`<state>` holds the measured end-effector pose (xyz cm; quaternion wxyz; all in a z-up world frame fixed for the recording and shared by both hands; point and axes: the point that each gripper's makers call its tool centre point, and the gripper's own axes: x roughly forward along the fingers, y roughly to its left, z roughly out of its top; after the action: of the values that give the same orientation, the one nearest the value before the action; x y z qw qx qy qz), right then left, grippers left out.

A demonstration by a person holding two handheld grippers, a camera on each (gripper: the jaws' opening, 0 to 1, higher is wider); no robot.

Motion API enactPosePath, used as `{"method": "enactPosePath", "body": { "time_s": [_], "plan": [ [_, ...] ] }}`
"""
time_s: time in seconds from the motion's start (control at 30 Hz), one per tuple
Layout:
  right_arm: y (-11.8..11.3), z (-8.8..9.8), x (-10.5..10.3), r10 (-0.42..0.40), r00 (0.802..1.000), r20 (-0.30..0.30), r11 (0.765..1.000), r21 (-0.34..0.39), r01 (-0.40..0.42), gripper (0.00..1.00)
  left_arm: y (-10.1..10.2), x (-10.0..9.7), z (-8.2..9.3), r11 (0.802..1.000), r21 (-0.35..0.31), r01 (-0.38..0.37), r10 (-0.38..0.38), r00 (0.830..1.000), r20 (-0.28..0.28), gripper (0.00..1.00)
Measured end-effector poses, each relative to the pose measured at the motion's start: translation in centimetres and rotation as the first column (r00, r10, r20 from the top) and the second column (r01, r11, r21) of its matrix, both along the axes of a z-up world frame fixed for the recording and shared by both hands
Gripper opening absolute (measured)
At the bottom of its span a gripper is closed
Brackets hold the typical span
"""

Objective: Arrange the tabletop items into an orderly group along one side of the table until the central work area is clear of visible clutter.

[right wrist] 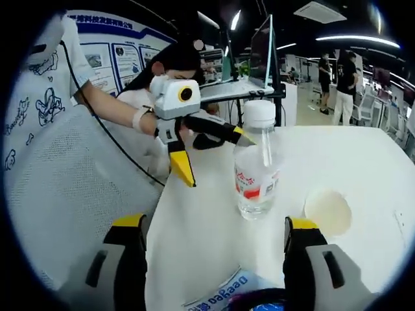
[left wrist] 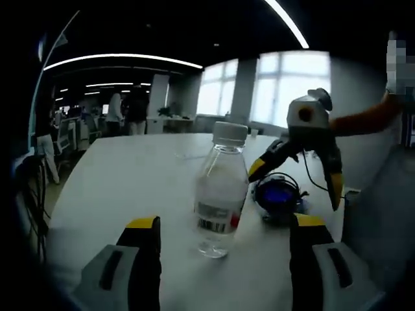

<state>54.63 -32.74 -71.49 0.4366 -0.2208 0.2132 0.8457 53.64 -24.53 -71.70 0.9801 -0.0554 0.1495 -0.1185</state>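
1. Office; white tabletop [left wrist: 130,181].
2. Bottle [left wrist: 220,194] upright, mid-tabletop, between both tools.
3. Left tool [left wrist: 224,223]: wide, empty.
4. Right tool [right wrist: 214,223]: wide, empty.
5. Headphones [left wrist: 279,194], apparently, behind bottle.

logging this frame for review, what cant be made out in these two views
- Clear plastic water bottle with white cap: its label print is too small and blurred to read in the left gripper view.
- Blue and black round object: blurred in the left gripper view and partly behind the right gripper, so its kind is unclear.
- White packet with blue print: cut off by the bottom edge of the right gripper view.
- Pale round disc on the white table: featureless; material unclear.
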Motion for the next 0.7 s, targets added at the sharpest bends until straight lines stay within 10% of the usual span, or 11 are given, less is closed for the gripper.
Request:
{"method": "enactPosePath", "body": {
  "time_s": [0.7],
  "plan": [
    [3.0,1.7,1.6,0.126,0.989,0.072,0.991,0.044,-0.129,0.81,-0.5,-0.5,-0.5,0.999,0.005,0.045,-0.045,0.998,-0.051,0.75]
  ]
}}
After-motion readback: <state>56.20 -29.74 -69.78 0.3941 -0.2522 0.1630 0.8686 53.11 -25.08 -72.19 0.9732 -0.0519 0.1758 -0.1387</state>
